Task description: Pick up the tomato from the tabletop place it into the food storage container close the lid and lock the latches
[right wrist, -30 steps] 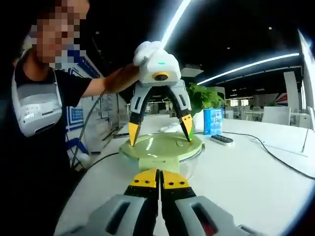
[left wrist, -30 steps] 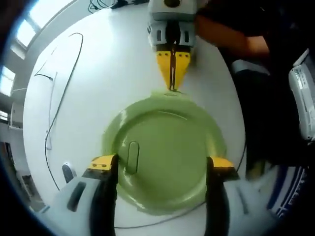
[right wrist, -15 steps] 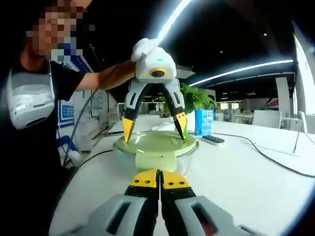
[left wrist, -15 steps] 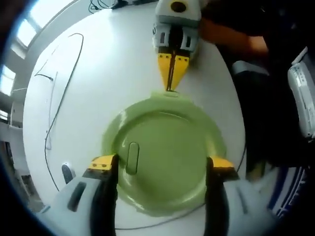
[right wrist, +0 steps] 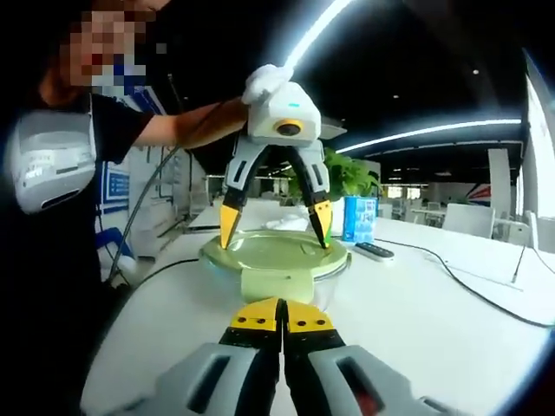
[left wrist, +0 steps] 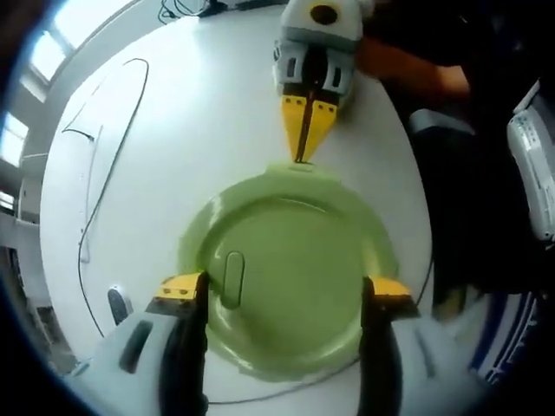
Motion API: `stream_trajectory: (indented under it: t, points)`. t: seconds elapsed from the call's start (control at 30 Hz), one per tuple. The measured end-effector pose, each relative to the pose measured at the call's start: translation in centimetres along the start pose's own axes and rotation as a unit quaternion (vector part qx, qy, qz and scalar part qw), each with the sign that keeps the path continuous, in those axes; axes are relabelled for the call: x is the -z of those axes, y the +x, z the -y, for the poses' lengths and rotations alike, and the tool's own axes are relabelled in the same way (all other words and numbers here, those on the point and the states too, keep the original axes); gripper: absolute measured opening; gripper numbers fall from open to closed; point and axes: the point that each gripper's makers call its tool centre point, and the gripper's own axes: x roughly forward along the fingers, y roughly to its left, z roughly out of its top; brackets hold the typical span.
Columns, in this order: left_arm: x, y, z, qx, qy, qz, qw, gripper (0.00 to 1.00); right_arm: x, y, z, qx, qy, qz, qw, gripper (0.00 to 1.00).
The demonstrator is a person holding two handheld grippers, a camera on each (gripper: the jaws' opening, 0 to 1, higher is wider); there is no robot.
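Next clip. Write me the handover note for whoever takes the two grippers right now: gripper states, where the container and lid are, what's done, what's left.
Left gripper: open, jaws spread over the green lid, one tip near each side of its rim.
Right gripper: shut, empty, tips at the front latch.
Container sits on the white table, lid on top.
Tomato: can't be seen through the lid, so I can't confirm it is inside.
Done: lid placed.
Left: press the latches down; whether any is locked can't be told.

Open-plan office — long ceiling light strips (right wrist: 425,130), white tables w/ chairs (right wrist: 473,218), potted plant (right wrist: 347,178).
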Motion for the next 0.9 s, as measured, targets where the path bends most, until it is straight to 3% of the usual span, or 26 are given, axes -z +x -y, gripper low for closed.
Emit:
stream_trajectory:
  t: [0.3,0.47,0.7,0.9]
  points:
    - [-0.19,0.09,0.43,-0.001,-0.002,0.005,1.0,0.59,-0.86,-0.36,0.05,-0.006,-0.002,-0.001,1.0,0.0]
    - [-0.27,0.13,0.41,0.0,0.001,0.002,1.0,0.59,0.12,-0.31,0.37,0.002,0.0,-0.019,0.9998,0.0]
    - [-0.37,0.19,0.33,-0.001,0.0,0.012,0.9999,0.59,-0.11,-0.52,-0.21,0.0,-0.002,-0.013,0.9999,0.0]
    - [-0.38,0.24,0.33,0.0,-0.001,0.012,0.9999,0.58,-0.21,-0.53,-0.1,0.002,0.003,-0.027,0.9996,0.0]
